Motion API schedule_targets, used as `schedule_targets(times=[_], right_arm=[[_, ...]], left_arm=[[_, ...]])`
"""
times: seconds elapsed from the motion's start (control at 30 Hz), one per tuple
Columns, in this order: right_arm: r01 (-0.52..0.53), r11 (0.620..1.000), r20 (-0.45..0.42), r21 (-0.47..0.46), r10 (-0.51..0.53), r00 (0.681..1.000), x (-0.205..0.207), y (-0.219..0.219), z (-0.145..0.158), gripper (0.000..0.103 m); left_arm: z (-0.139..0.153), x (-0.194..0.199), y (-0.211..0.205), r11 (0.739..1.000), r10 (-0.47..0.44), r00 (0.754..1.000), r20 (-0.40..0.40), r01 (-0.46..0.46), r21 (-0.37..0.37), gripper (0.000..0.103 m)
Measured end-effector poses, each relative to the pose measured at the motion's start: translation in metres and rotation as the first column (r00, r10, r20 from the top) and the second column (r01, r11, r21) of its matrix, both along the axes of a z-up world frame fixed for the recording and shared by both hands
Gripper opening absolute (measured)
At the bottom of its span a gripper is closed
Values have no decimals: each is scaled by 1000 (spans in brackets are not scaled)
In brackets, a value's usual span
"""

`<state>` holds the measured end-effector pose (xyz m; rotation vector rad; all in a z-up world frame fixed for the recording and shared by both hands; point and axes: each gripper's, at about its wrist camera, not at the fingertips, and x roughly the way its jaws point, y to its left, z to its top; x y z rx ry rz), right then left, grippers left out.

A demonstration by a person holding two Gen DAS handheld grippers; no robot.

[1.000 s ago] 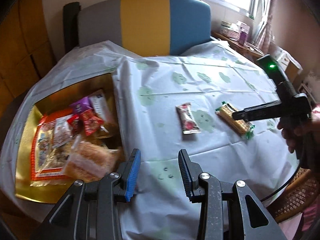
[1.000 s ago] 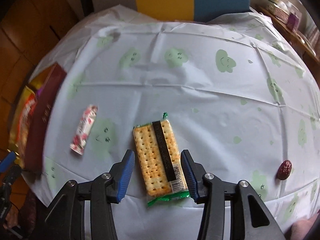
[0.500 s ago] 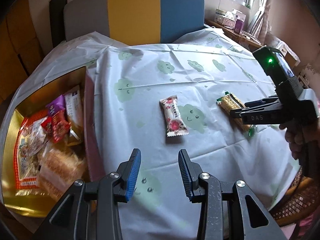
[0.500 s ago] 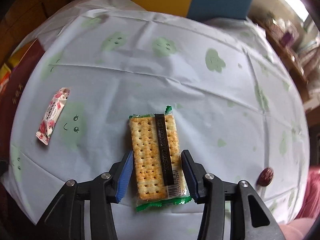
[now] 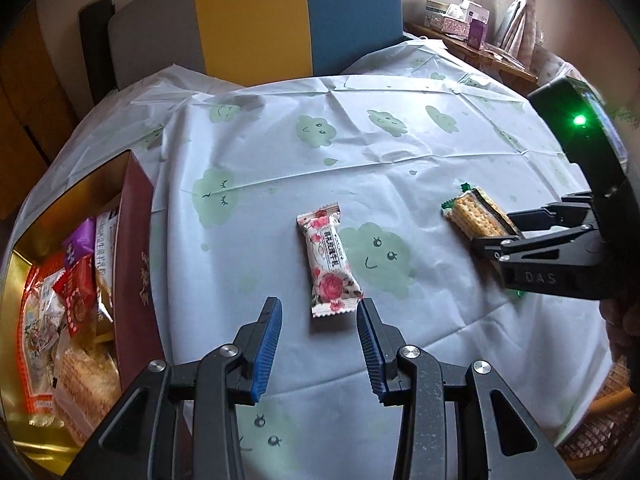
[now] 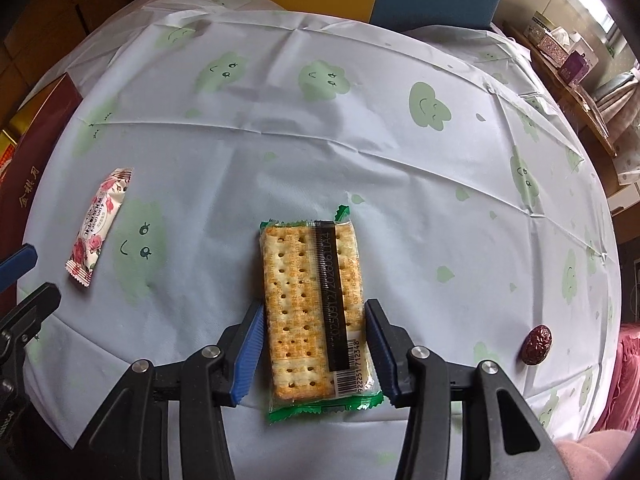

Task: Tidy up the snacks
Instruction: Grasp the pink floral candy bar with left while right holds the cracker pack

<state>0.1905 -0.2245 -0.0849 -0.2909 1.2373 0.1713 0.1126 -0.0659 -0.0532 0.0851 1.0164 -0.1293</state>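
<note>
A rose-patterned snack bar lies on the white tablecloth just ahead of my open, empty left gripper; it also shows in the right wrist view. A cracker pack in clear and green wrap lies flat between the fingers of my open right gripper, which straddle its near half without pressing it. The pack also shows in the left wrist view. A gold-lined red box at the left holds several snack packets.
A dried red date lies near the table's right edge. A grey, yellow and blue chair back stands behind the table. A side shelf with tissue boxes is at the back right. The table's front edge is close below both grippers.
My left gripper swung right from over the box to face the rose snack bar and came close to it. My right gripper moved forward, bringing its fingers alongside the cracker pack.
</note>
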Motion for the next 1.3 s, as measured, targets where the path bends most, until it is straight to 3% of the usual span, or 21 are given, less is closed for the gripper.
schedule_targets(times=[0.37,0.67,0.97,1.03,1.3], right_arm=[[21,1000,-22,21,-20,1000,8,-2,-5,50],[30,999,-26,25,-30,999,9,-4,-6,50],[28,999,-23,19,-27,999,8,-4,-7,50],[28,999,-23,18,-27,999,7,-3,-7,50],[14,1000,-22,12,-14,1000,4,2,-10,50]], left_arm=[[-6,22,12,995,30,999,-33,-33,-98,39],[-10,34,33,974,69,992,-104,-89,-208,32],[-23,53,7,989,26,994,-106,-41,-143,32],[-22,52,1,994,9,998,-68,-16,-106,23],[-21,12,-8,998,-57,998,18,57,3,19]])
